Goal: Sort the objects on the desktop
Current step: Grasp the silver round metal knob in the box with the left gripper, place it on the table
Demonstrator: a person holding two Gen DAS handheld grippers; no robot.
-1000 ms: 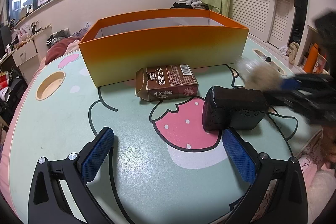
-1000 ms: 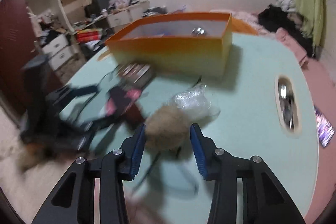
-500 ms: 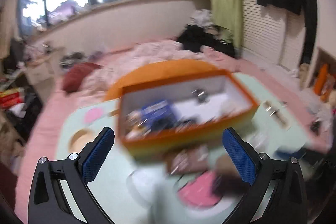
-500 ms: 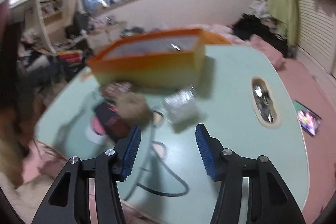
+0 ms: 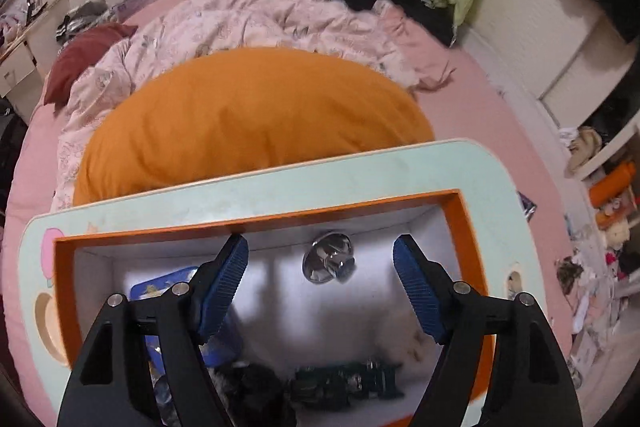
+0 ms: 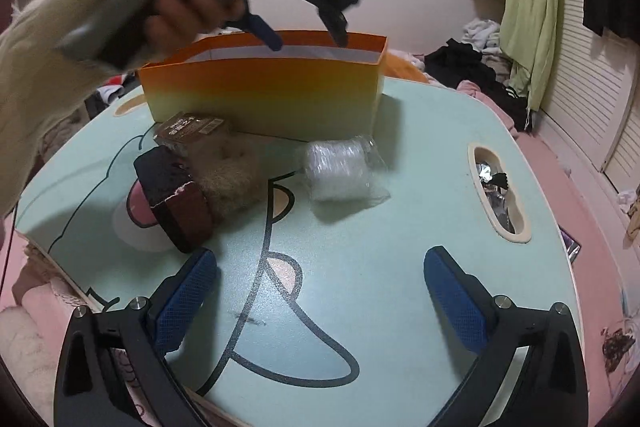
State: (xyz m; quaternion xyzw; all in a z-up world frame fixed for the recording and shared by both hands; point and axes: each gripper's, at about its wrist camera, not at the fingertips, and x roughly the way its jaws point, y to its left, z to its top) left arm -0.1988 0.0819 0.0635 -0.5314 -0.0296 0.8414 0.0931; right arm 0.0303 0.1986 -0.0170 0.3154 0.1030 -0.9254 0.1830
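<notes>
Hovering over the orange box (image 5: pixel 256 221), the left claw (image 5: pixel 320 273) is spread wide with nothing between its blue pads, its view looking straight down into the white interior. Several things already lie inside: a shiny metal knob (image 5: pixel 329 262) near the middle of the frame, a blue packet (image 5: pixel 168 281) at lower left half hidden by a finger, and dark items (image 5: pixel 344 381) along the bottom edge that are too blurred to name. In the right wrist view the right claw (image 6: pixel 320 299) is also spread and empty, held low over the mint tabletop (image 6: pixel 400 247) at the bottom of the frame. Ahead of it, in the centre and left, four things wait outside the box: a clear plastic bundle (image 6: pixel 340 171), a tan fuzzy ball (image 6: pixel 232 175) touching a dark red block (image 6: pixel 176 203), and a brown carton (image 6: pixel 188 129) lying against the box's front wall. Judging by this, sorting looks roughly half done: some objects are boxed, and these four remain. The plastic bundle sits nearest the right claw and clear of the others, so it seems the easiest next pick.
</notes>
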